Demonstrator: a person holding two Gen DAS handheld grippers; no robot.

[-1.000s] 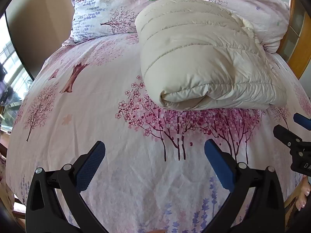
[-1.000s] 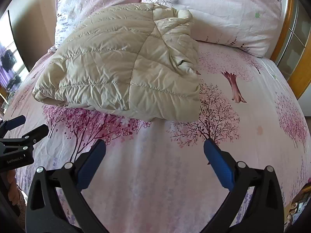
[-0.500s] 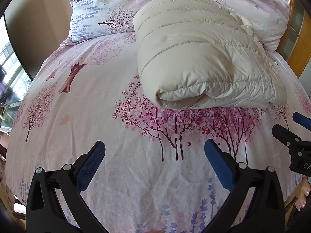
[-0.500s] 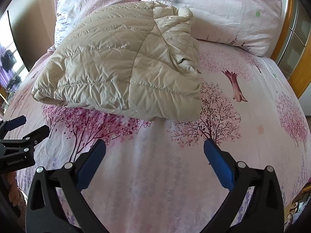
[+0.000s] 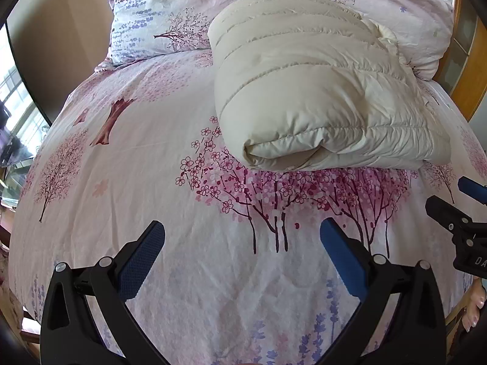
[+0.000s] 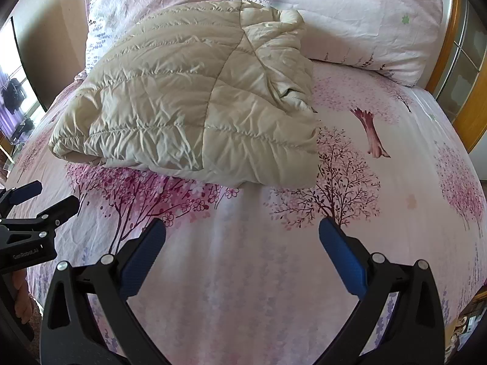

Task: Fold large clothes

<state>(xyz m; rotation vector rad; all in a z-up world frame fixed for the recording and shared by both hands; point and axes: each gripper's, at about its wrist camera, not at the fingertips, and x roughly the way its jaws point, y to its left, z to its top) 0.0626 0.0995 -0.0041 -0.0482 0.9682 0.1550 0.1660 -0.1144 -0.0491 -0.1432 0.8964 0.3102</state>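
Observation:
A cream quilted down jacket (image 5: 313, 91) lies folded into a thick bundle on the bed, its rolled edge facing me; it also shows in the right wrist view (image 6: 194, 100). My left gripper (image 5: 242, 237) is open and empty, held above the sheet in front of the bundle's left part. My right gripper (image 6: 242, 237) is open and empty, in front of the bundle's right corner. Each gripper shows at the edge of the other's view, the right one (image 5: 456, 206) and the left one (image 6: 39, 203).
The bed has a pink sheet (image 5: 152, 152) printed with blossom trees. Two pillows (image 6: 350, 15) lie behind the jacket by a wooden headboard (image 6: 468, 97). A window (image 5: 12, 115) is at the far left. The person's fingers (image 5: 478, 301) show at the lower right.
The jacket bundle sits slightly closer and lower left in the left wrist view. Both grippers stay open and empty. The jacket itself has not moved.

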